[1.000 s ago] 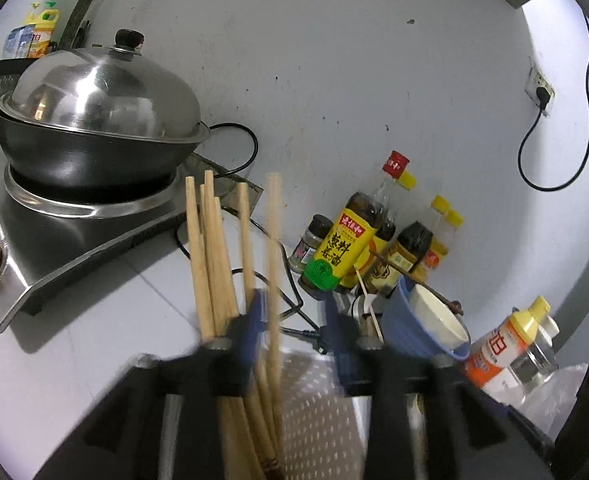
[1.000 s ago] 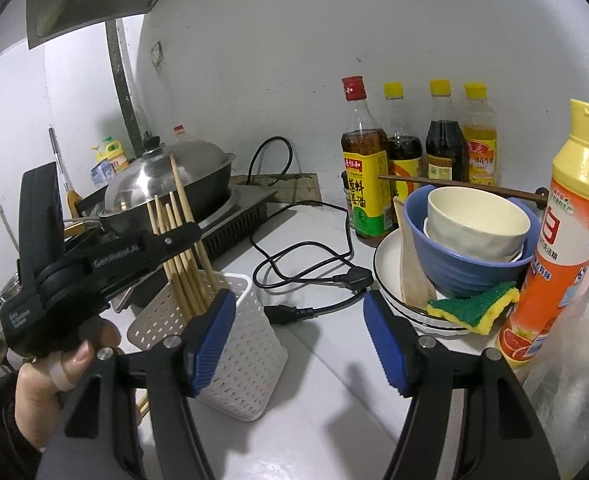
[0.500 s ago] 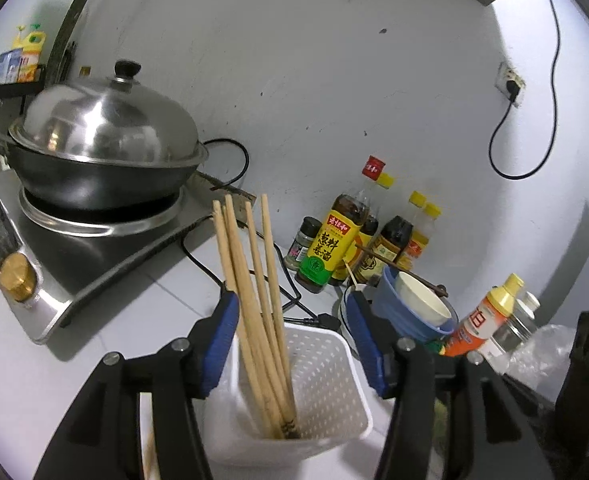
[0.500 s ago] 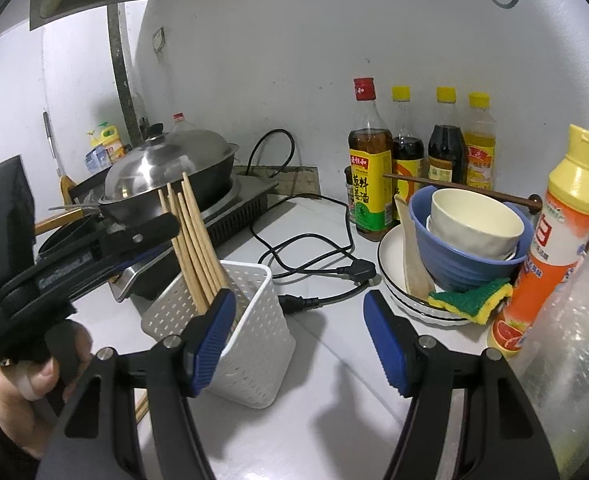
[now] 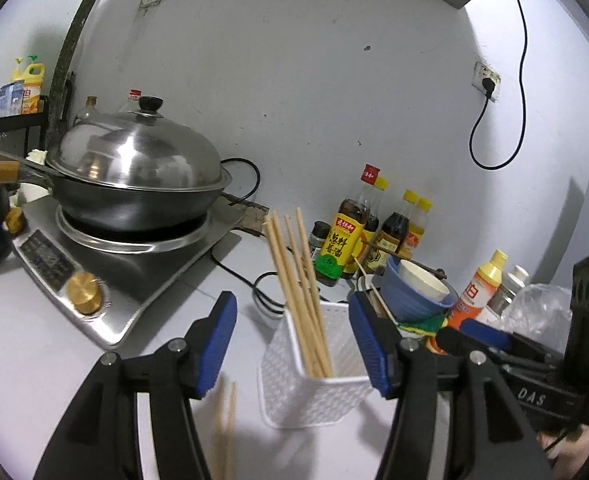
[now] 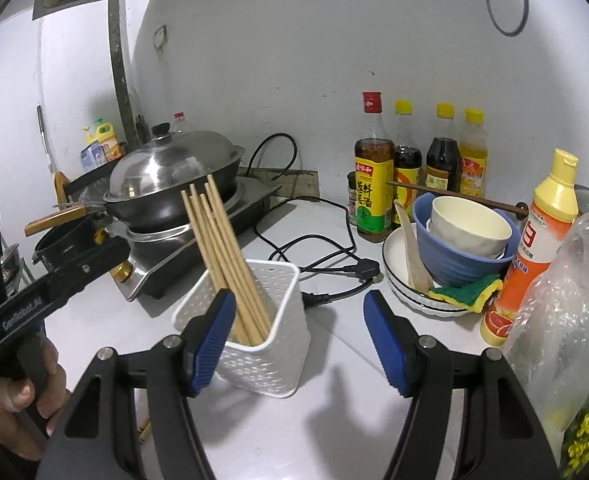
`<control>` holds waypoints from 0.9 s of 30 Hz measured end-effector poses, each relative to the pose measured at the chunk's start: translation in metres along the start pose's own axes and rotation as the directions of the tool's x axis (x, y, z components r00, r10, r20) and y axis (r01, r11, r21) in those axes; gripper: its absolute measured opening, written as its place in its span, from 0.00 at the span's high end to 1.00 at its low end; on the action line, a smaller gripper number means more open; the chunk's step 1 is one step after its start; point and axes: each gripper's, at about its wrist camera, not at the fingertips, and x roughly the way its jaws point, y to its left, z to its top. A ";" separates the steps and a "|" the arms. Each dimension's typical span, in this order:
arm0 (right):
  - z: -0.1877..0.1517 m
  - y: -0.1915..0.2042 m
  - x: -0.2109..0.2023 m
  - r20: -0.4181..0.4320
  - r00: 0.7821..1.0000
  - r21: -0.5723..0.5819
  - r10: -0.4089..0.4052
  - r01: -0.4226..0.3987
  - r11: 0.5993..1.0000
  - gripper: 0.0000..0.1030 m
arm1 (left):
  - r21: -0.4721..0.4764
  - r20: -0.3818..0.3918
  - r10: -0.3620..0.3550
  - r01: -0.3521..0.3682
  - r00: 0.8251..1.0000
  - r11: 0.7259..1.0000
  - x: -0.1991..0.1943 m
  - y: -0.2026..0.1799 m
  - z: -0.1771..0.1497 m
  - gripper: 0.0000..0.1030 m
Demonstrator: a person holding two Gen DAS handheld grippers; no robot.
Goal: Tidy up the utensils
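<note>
On the tabletop (image 6: 334,384), chopsticks (image 6: 224,264) are seen leaning in the white holder (image 6: 262,344); more lie loose (image 5: 224,428) beside it. Both the left claw (image 5: 294,344) and right claw (image 6: 298,340) are held apart, empty. The light holder could be tipped by a careless pass.

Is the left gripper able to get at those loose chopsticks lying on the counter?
Probably yes. The left gripper is open and empty, and the loose chopsticks lie just below it, beside the white holder, with nothing covering them.
</note>
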 end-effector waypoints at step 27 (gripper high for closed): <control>-0.046 0.110 0.020 -0.117 0.993 -0.112 -0.020 0.007 0.994 0.37 | -0.013 -0.110 0.065 -0.066 0.992 0.998 -0.051 0.107 -0.055 0.43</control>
